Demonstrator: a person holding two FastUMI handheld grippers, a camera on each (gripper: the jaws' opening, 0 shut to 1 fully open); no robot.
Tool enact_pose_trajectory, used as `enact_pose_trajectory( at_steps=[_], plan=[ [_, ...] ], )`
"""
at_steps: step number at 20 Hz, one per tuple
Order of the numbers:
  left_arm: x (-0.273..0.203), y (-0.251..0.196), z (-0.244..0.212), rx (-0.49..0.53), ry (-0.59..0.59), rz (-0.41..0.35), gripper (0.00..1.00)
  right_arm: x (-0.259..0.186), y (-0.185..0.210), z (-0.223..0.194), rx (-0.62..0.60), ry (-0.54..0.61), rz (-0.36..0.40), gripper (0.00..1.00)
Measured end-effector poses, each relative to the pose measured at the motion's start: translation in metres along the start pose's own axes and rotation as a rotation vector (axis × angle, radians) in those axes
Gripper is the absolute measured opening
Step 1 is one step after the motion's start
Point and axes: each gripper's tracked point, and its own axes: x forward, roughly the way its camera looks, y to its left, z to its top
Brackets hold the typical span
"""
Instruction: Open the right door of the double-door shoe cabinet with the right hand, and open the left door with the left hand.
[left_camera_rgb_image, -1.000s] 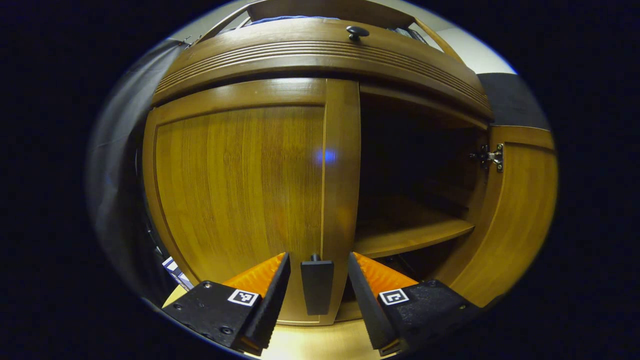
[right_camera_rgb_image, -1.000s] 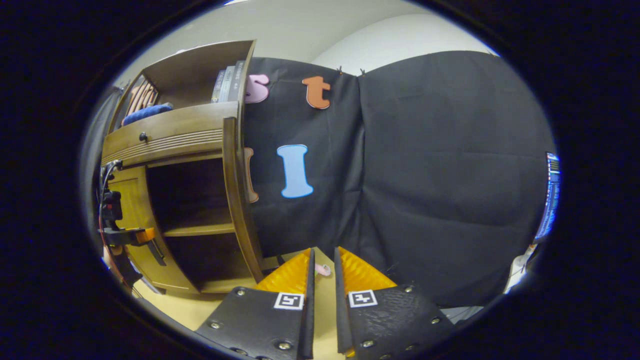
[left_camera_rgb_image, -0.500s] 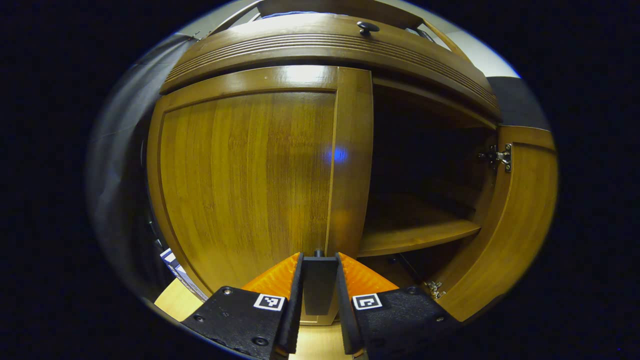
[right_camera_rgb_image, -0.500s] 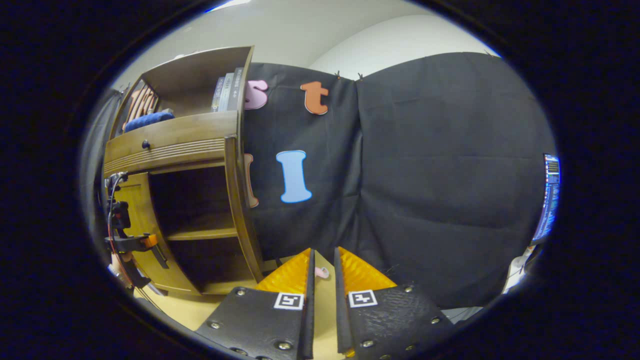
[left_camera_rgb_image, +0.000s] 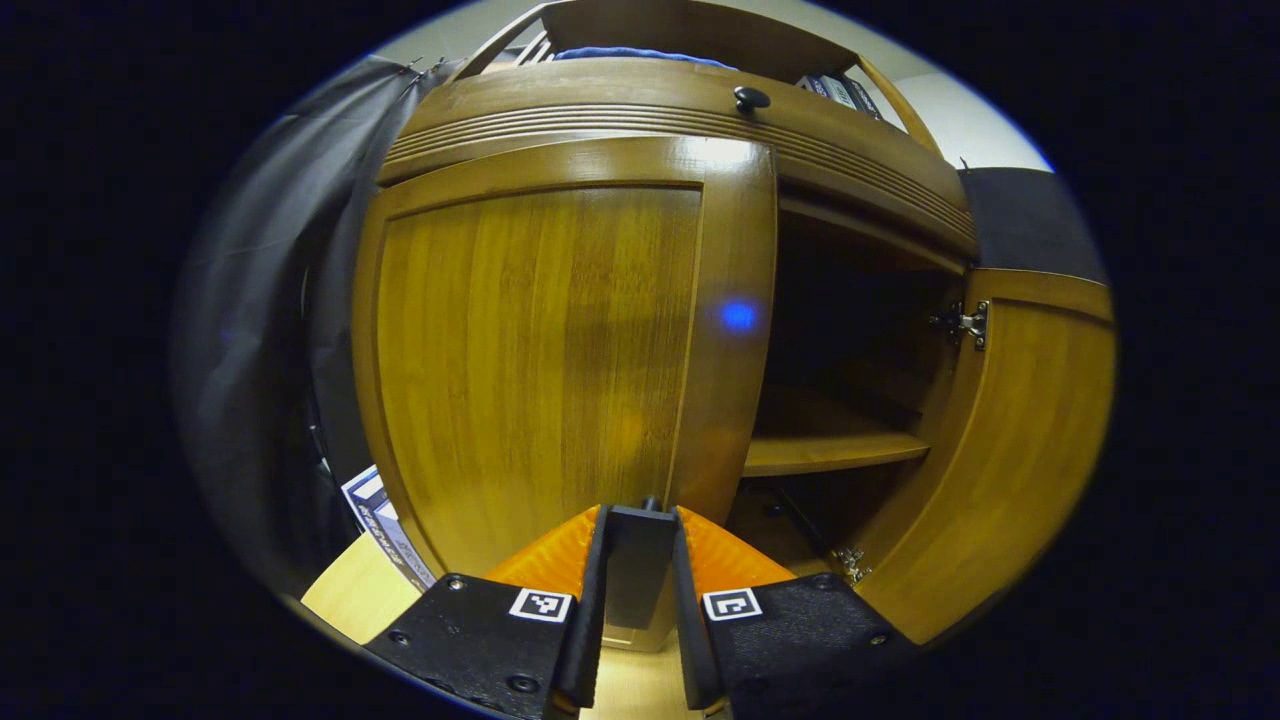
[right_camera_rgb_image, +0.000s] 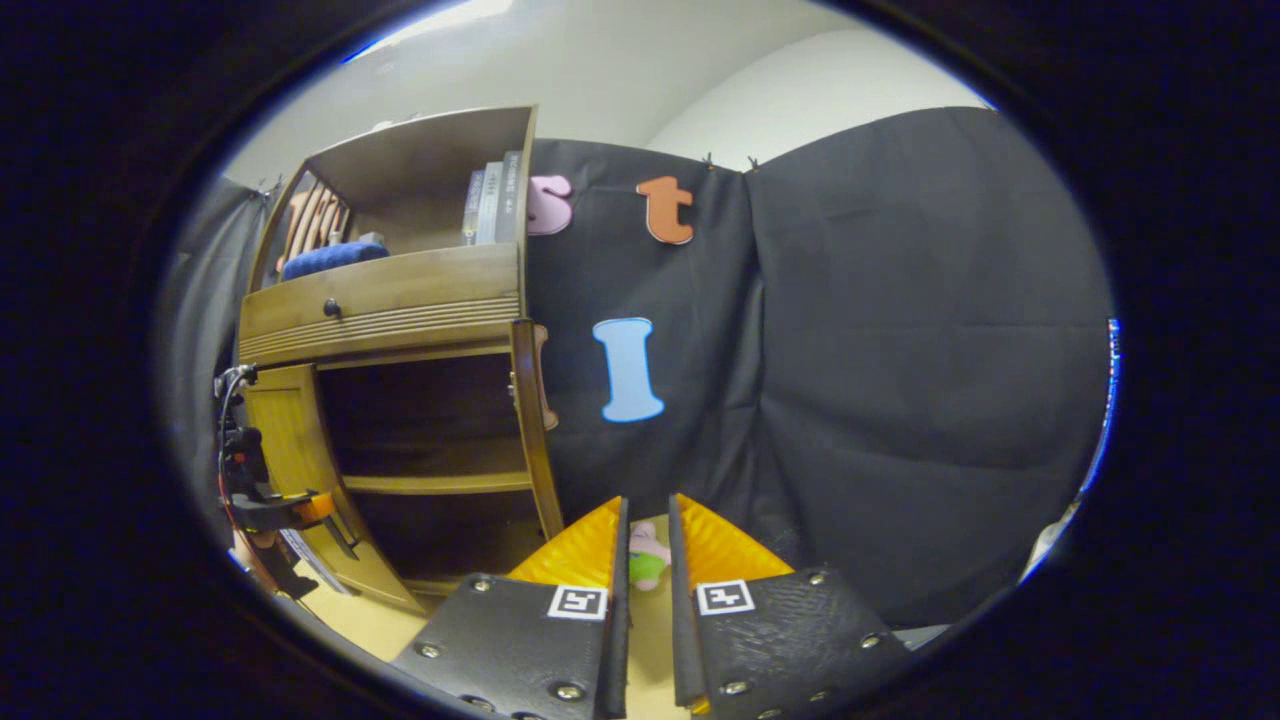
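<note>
Left door starts to swing, right door already open

Since a second ago the left hand-held gripper (left_camera_rgb_image: 640, 585) has closed from wide open onto the left door's handle (left_camera_rgb_image: 637, 560), and the left door (left_camera_rgb_image: 540, 350) now looks turned a little out of its frame. Both fingers press the handle's flanks; it is a dark bar with its long axis upright, set near the door's free edge, straight ahead of the gripper. In my judgement the coming pull should sweep that edge outward and to the left, away from the dark opening, since the hinges must lie along the door's far left side.

In the right gripper view, the right hand-held gripper (right_camera_rgb_image: 645, 590) sits well clear of the shoe cabinet (right_camera_rgb_image: 385, 300), its jaws nearly together and holding nothing. The right door (left_camera_rgb_image: 1010, 440) stands wide open, hinge (left_camera_rgb_image: 965, 322) exposed, with the inner shelf (left_camera_rgb_image: 830, 452) showing.
</note>
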Motion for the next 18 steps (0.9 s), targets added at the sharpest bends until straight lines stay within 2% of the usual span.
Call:
enact_pose_trajectory(
  at_steps=[7,8,16,18],
  plan=[
    [-0.045,0.020,-0.005,-0.059,0.014,0.041,0.34,-0.005,0.018,0.020,0.013,-0.020,0.091,0.18],
    [-0.051,0.024,-0.005,-0.067,0.014,0.050,0.31,-0.007,0.023,0.023,0.017,-0.024,0.109,0.18],
    [-0.089,0.049,-0.008,-0.116,0.029,0.090,0.34,-0.007,0.069,0.031,-0.026,-0.033,0.231,0.18],
    [-0.098,0.056,-0.009,-0.141,0.028,0.098,0.29,-0.006,0.086,0.028,-0.040,-0.024,0.270,0.18]
  ],
)
